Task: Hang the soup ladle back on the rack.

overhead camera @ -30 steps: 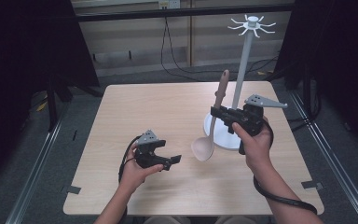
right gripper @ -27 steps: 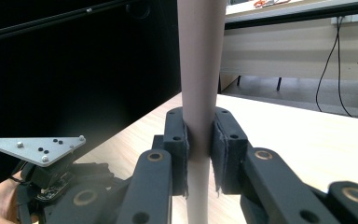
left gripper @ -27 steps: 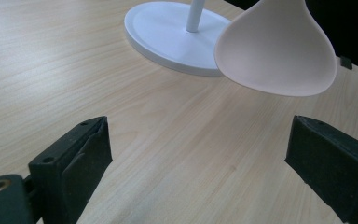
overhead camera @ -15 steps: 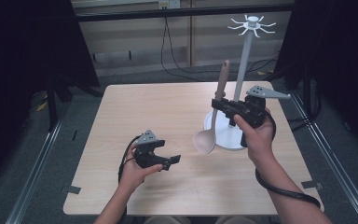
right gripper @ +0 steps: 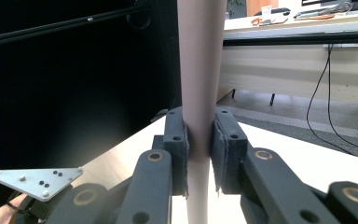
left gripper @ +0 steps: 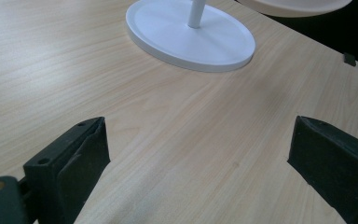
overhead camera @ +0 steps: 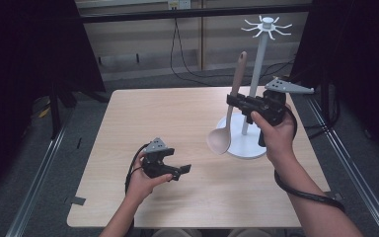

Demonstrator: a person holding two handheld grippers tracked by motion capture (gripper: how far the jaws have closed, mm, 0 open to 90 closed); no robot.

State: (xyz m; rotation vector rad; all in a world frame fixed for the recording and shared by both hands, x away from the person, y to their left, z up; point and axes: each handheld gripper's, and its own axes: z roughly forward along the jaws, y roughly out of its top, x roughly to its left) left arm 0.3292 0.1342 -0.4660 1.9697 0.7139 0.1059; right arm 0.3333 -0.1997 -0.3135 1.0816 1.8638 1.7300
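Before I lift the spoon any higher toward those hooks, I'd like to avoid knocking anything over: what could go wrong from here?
The right gripper clamps the spoon mid-handle, so the hanging bowl could swing into the stand or its pole. The pads grip only a narrow stretch of handle, so it might slip or pivot. The left gripper rests open, too far off to steady the base.

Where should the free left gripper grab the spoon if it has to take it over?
Probably the bare upper handle of the spoon, above the right gripper, which clamps mid-handle. The spoon hangs upright, bowl down and off the table, beside the stand. Come level from the table's left with the open left gripper, jaws across the slim handle.
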